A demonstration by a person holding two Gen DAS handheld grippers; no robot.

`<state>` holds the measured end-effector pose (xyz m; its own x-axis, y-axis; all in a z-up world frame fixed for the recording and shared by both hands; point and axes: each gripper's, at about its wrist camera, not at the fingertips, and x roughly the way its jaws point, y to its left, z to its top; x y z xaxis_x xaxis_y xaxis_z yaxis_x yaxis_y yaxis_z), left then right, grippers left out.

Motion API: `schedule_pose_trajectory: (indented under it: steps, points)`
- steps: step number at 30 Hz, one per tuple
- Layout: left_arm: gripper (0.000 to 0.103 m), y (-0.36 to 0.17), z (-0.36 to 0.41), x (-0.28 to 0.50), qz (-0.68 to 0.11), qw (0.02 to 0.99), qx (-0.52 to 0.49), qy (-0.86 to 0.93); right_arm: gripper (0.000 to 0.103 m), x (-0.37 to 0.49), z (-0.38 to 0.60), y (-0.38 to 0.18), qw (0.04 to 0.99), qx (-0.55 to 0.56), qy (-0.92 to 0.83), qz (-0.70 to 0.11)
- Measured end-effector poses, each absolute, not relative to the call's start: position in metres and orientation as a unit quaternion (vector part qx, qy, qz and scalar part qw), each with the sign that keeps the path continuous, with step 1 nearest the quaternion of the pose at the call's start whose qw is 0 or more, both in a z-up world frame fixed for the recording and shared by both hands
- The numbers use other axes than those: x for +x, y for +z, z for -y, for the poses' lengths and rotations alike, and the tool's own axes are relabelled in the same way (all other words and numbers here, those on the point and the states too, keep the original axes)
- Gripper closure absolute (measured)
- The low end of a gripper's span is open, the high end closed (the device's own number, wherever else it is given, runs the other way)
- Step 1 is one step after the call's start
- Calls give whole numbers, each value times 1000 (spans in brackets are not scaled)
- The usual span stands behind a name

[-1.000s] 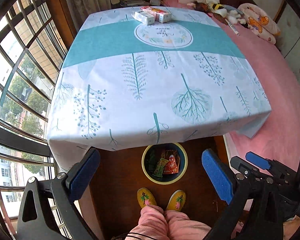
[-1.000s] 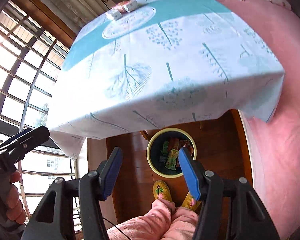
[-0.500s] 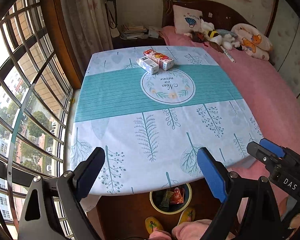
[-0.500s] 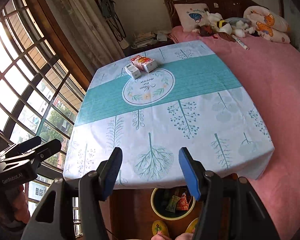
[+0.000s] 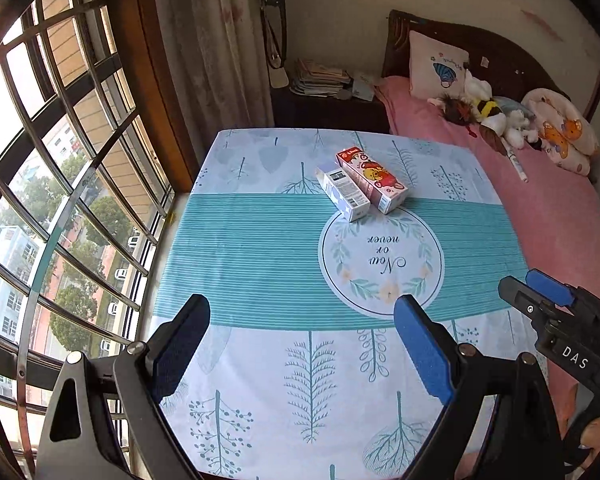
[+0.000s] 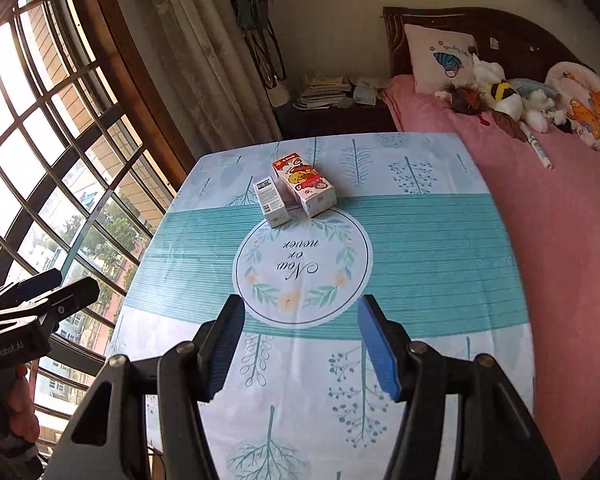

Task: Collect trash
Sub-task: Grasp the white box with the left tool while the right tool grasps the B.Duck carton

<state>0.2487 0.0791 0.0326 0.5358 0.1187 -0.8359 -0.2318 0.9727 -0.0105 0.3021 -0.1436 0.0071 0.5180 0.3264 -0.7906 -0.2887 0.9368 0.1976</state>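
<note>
Teal-striped cloth with pale tree prints covers the worktop (image 5: 260, 248), and two cartons lie side by side on it near its far edge, just past the round "Now or never" emblem (image 5: 380, 258). The pink carton (image 5: 374, 180) with a cartoon bear sits to the right; the white carton (image 5: 342, 192) lies against its left side, and the two appear to touch.

Both claws hang above the near half of the worktop, well apart from the cartons. The left claw (image 5: 300, 344) stands wide open with nothing between its blue pads; its jaws have just been closing a little. The right claw (image 6: 300, 344) is parted about midway and also holds nothing. In the right wrist view a hand (image 6: 18, 412) grips the left tool's handle at the lower left.

A pink bed (image 6: 560, 220) lies along the worktop's right side, with a pillow (image 6: 440, 58) and soft toys (image 6: 504, 98) at its head.
</note>
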Motion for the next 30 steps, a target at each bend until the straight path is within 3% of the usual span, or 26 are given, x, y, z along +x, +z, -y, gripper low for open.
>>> schedule_pose_trajectory:
  steps: [10,14,25,28,30]
  points:
    - [11,-16,-74,369,-505,839,-108,170,44,475,111,-62,828,-58,242,-502]
    - [11,-37,-78,390,-521,823,-118,193,38,519,93,-91,814,-82,258,-514]
    - [11,-66,-96,421,-537,799,-157,221,38,552,59,-143,780,-114,291,-542]
    - [11,-72,-96,432,-542,794,-168,217,48,551,62,-145,784,-121,297,-531]
    - [11,-79,-96,441,-547,790,-177,213,48,551,68,-145,783,-119,304,-529]
